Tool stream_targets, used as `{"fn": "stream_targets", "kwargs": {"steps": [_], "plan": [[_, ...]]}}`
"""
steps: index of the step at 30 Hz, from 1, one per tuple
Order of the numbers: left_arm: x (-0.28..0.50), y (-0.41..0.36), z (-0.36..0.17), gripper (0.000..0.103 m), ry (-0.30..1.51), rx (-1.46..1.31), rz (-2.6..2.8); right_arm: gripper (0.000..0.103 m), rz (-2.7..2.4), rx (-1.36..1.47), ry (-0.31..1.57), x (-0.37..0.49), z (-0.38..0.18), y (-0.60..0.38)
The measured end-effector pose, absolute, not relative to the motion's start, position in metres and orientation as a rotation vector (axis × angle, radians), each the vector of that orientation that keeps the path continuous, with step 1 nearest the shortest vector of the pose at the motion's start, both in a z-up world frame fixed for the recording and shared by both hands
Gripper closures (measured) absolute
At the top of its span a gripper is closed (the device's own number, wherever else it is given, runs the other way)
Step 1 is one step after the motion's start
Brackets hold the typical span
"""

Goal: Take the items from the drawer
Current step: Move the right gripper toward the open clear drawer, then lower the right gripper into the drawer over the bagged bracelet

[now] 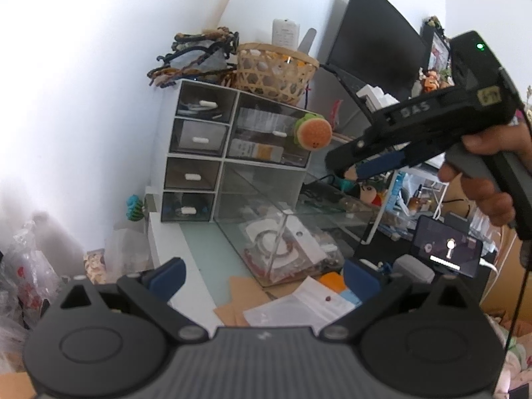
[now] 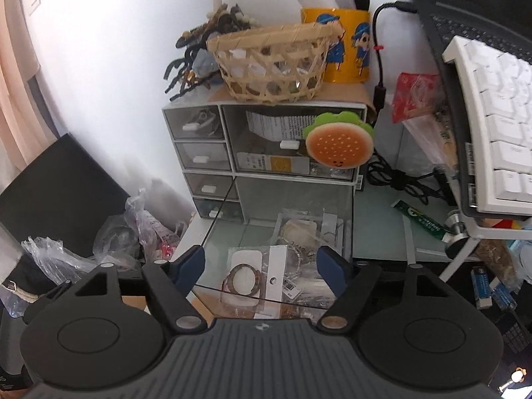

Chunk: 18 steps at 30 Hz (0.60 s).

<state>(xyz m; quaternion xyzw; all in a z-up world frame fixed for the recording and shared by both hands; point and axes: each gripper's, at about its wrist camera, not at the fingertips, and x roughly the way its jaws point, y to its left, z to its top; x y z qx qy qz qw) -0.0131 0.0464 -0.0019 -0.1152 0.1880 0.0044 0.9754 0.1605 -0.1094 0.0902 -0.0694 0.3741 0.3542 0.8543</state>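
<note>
A white desk organiser (image 1: 196, 153) (image 2: 202, 153) has its large clear bottom-right drawer (image 1: 246, 212) (image 2: 266, 296) pulled out over the desk. Inside lie several packets, among them a bracelet on a white card (image 1: 276, 242) (image 2: 246, 276). My right gripper (image 2: 262, 266) (image 1: 347, 171) is open and hangs above the drawer's front end with nothing between its blue pads. A hand (image 1: 485, 186) holds it. My left gripper (image 1: 262, 279) is open too, lower and nearer, in front of the drawer, holding nothing.
A burger-shaped plush (image 1: 314, 133) (image 2: 339, 148) hangs on the upper right drawer. A woven basket (image 1: 276, 69) (image 2: 272, 66) tops the organiser. To the right are a white keyboard (image 2: 492, 126), black cables (image 2: 402, 179) and a lit phone (image 1: 445, 246). Plastic bags (image 2: 99, 242) lie left.
</note>
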Motion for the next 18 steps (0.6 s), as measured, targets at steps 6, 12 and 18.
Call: {"fn": "stream_targets", "kwargs": {"steps": [6,12,18], "plan": [[-0.012,0.049,-0.004,0.001,0.383,-0.232,0.013,0.043,0.747,-0.147,0.834,0.177,0.078,-0.099],[-0.011,0.051,-0.007,0.001,0.390,-0.230,0.017,0.055,0.739,-0.142,0.887,0.195,0.057,-0.092],[-0.008,0.052,-0.012,0.001,0.399,-0.234,0.016,0.060,0.736,-0.153,0.908,0.201,0.048,-0.088]]}}
